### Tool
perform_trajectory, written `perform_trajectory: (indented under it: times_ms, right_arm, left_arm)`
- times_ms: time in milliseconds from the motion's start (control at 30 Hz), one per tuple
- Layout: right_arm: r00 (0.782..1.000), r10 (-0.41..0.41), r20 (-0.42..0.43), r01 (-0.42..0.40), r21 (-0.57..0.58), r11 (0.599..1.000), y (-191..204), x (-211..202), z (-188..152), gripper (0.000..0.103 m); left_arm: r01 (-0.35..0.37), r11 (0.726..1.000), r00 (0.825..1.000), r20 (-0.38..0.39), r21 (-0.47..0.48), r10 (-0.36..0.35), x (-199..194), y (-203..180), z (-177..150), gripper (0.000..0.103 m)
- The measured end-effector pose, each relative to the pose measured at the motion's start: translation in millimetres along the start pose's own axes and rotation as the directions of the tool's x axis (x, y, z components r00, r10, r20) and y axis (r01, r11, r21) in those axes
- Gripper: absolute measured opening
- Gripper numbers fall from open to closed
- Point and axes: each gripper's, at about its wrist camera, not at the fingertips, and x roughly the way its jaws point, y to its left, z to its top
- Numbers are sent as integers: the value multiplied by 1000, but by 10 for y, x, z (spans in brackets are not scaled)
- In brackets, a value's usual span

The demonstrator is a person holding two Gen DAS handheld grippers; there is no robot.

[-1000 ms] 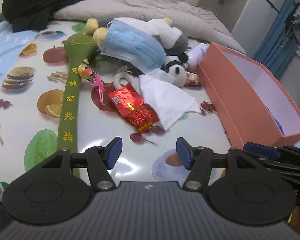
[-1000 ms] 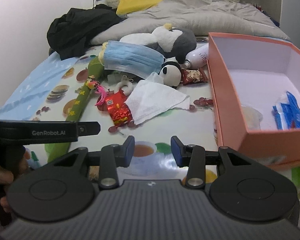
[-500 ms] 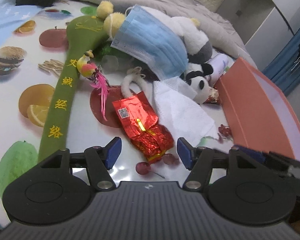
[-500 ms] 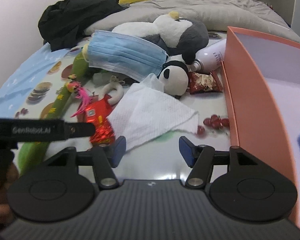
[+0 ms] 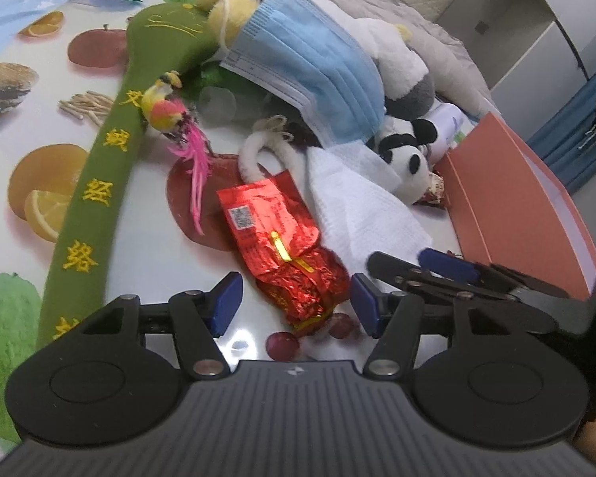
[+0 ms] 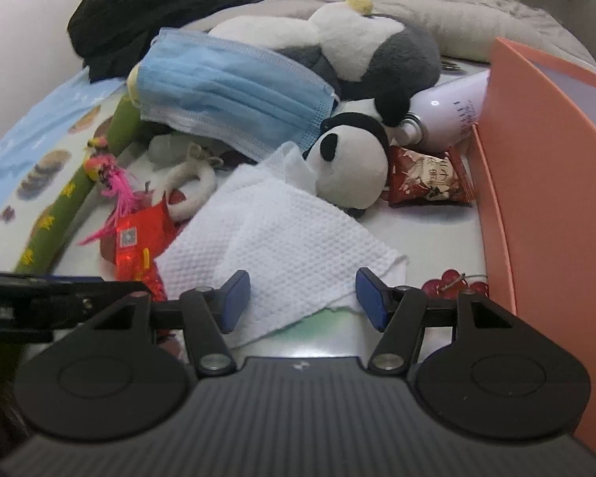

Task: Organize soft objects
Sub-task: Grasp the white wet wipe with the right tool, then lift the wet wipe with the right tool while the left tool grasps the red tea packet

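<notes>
A pile lies on a fruit-print cloth: a blue face mask [image 5: 314, 79] [image 6: 234, 99], a white and grey plush [image 6: 369, 47], a small panda plush [image 6: 349, 167] [image 5: 401, 167], a white tissue [image 6: 282, 238] [image 5: 357, 210], a red foil packet [image 5: 286, 246] [image 6: 139, 246] and a long green massage stick [image 5: 103, 183] [image 6: 59, 214]. My left gripper [image 5: 294, 302] is open, its pads either side of the red packet's near end. My right gripper [image 6: 302, 298] is open, its pads either side of the tissue's near edge.
An orange box [image 6: 544, 183] [image 5: 516, 206] stands at the right. A white spray bottle [image 6: 445, 115] and a snack packet [image 6: 429, 183] lie against it. A toy bird with pink feathers [image 5: 175, 123] and a white ring [image 6: 190, 187] lie by the stick. Bedding and black clothes lie behind.
Both grippers have moved forward and down toward the pile. The left now frames the red packet, the right the tissue. Both stay open, the right wider than a second ago.
</notes>
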Motion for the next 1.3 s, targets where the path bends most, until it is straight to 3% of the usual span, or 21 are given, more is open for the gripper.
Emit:
perform_trajectory:
  times_ms: [133, 233, 333, 400, 467, 500, 967, 1300]
  right_arm:
    - [1000, 4, -15, -4, -28, 1000, 18, 21, 3, 62]
    - [1000, 6, -25, -7, -52, 999, 48, 17, 1, 56]
    - [999, 19, -28, -21, -79, 997, 108, 4, -3, 40]
    - [999, 37, -38, -41, -94, 995, 157, -3, 8, 20]
    - [998, 41, -48, -46, -110, 993, 213, -24, 9, 9]
    - [998, 39, -49, -44, -114, 992, 234, -40, 5, 7]
    - [997, -61, -52, 60, -18, 998, 102, -565, -325, 6]
    - [998, -13, -60, 13, 7, 1000, 281, -857, -604, 8]
  left_arm:
    - [13, 1000, 1000, -4, -6, -13, 21, -9, -10, 52]
    - [20, 1000, 1000, -10, -8, -20, 42, -6, -14, 39]
    - [29, 1000, 1000, -11, -10, -29, 35, -1, -23, 35]
    - [33, 999, 999, -10, -12, -33, 22, 4, -28, 31]
    - [45, 999, 999, -13, -14, -45, -4, 10, -30, 17]
    - [49, 999, 999, -16, -15, -50, -16, 17, -33, 16]
    - [79, 997, 996, -47, -22, -80, -275, 98, -208, 12]
    - [40, 999, 998, -49, -21, -41, -576, 183, -369, 12]
